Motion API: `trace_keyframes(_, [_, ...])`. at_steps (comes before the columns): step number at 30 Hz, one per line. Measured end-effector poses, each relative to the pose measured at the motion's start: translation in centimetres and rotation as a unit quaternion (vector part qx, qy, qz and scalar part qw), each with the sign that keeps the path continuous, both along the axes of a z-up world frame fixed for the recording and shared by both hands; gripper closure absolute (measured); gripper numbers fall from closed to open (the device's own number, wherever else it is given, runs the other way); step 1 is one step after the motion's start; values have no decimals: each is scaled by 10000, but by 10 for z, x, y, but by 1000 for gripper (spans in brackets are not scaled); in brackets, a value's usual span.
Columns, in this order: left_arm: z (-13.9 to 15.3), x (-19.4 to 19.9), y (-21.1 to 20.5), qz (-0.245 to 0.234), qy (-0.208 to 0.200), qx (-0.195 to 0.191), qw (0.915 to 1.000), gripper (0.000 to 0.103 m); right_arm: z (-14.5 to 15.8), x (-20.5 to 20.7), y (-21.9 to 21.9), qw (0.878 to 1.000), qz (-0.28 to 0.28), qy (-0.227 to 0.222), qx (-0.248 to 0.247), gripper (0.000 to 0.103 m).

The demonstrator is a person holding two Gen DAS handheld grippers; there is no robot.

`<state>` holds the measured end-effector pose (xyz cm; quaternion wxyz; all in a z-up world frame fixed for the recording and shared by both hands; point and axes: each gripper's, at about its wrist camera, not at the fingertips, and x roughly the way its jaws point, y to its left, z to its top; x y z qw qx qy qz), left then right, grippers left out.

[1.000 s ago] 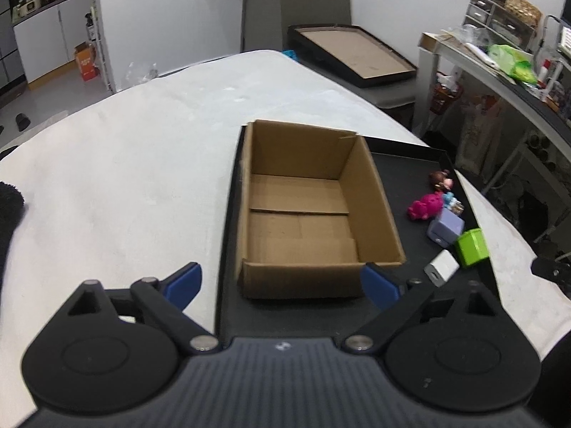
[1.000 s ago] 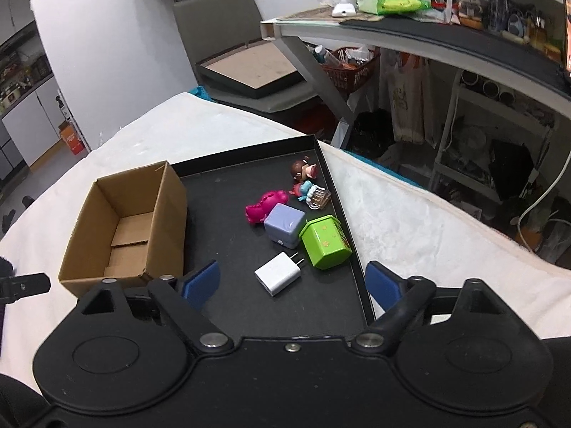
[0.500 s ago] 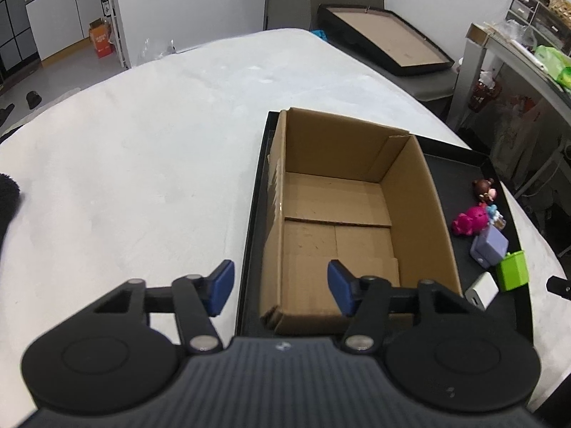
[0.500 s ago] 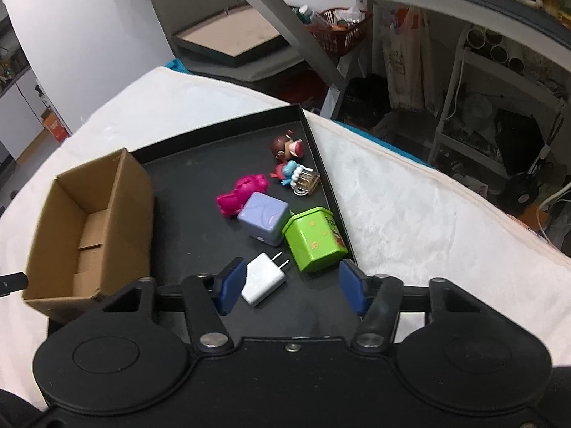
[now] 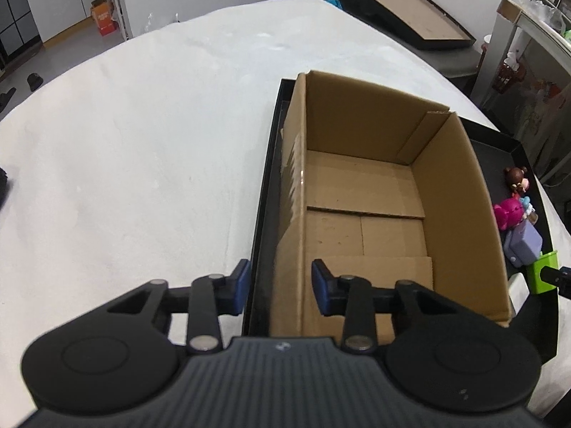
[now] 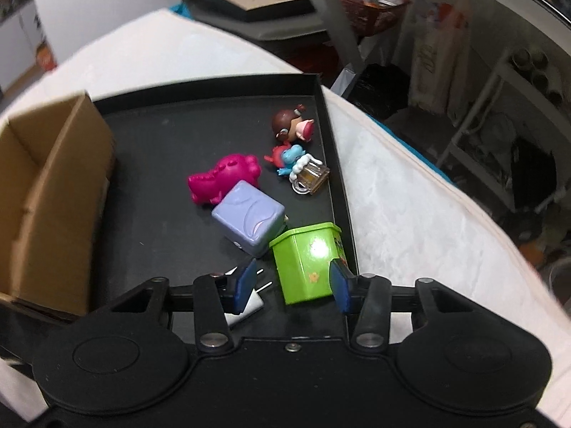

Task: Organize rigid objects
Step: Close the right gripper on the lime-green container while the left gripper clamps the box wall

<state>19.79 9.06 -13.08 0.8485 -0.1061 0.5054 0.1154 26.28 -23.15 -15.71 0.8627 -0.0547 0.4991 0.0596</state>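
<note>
From the left wrist, the left gripper [image 5: 279,287] sits low over the near left corner of the box [image 5: 367,192]. Its blue fingers [image 5: 241,285] straddle the box's left wall, one outside over the tray [image 5: 262,221] edge, one inside the box; a gap shows on both sides of the wall, so the jaws are parted and hold nothing. The box stands open and bare inside, on the left part of the black tray, which lies on a white cloth [image 5: 142,142]. Past the box's right wall, the doll [image 5: 515,178], pink toy [image 5: 510,212], purple cube [image 5: 524,246] and a slice of the green tin [image 5: 544,274] line the tray's right side.

From the right wrist, the right gripper [image 6: 291,285] is down at the green tin [image 6: 308,260], near the tray's [image 6: 160,142] right rim. Its fingers [image 6: 339,285] flank the tin on either side, spread slightly wider than it, so not clenched. The white plug [image 6: 249,305] lies partly hidden under the left finger. The purple cube [image 6: 249,219] touches the tin's far corner; the pink toy [image 6: 223,182] lies just behind it. Further back are a small blue figure [image 6: 289,155] with a tiny mug [image 6: 310,176], then the doll [image 6: 291,125]. The box [image 6: 53,196] stands blurred at left.
</note>
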Motion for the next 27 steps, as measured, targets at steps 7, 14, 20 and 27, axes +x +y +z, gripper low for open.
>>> trace_keyframes(7, [-10, 4, 1, -116, 92, -2, 9999, 87, -11, 4, 18, 9948, 274, -229, -957, 57])
trace_keyframes(14, [-9, -6, -10, -418, -23, 199, 9989, 92, -16, 0, 24, 9911, 375, -239, -1254, 56])
trace_keyframes(20, [-6, -25, -15, -555, -15, 160, 9983, 92, -15, -4, 24, 9924, 318, -170, -1180, 57])
trace_keyframes(27, [-6, -36, -17, -471, 129, 108, 9987, 92, -11, -11, 23, 9947, 334, 64, -967, 56])
